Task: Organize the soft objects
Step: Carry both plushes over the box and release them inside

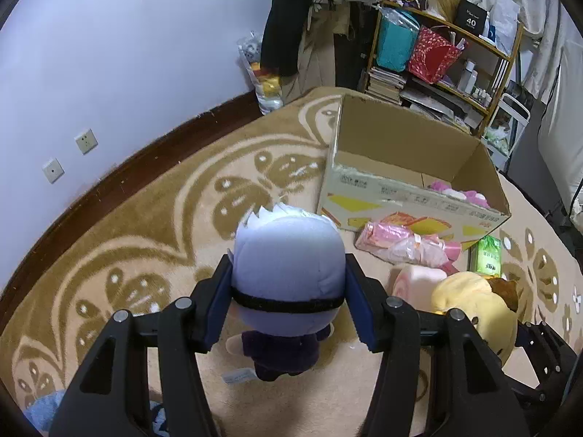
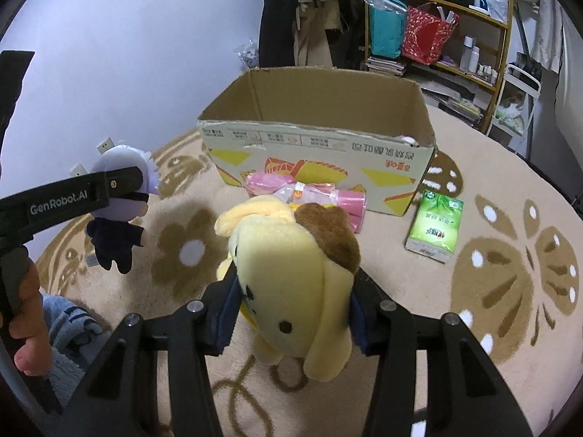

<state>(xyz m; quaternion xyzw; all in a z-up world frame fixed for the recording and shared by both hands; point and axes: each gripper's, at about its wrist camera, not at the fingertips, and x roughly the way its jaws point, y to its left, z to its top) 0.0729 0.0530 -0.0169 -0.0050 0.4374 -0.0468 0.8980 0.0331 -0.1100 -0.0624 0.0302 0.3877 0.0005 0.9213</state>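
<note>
Left wrist view: a doll (image 1: 288, 255) is clamped by the left gripper (image 1: 289, 302); a yellow plush (image 2: 295, 287) is clamped by the right gripper (image 2: 291, 313).

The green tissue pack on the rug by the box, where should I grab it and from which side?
Take the green tissue pack across its two long edges, coming straight down from above. It lies flat on the rug, clear of the cardboard box, and looks narrow enough for the jaws.

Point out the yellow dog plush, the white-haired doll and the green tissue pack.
yellow dog plush (image 2: 291, 276): right wrist view, face.
white-haired doll (image 1: 288, 255): left wrist view, back of head.
green tissue pack (image 2: 435, 224): right wrist view, front face.
</note>
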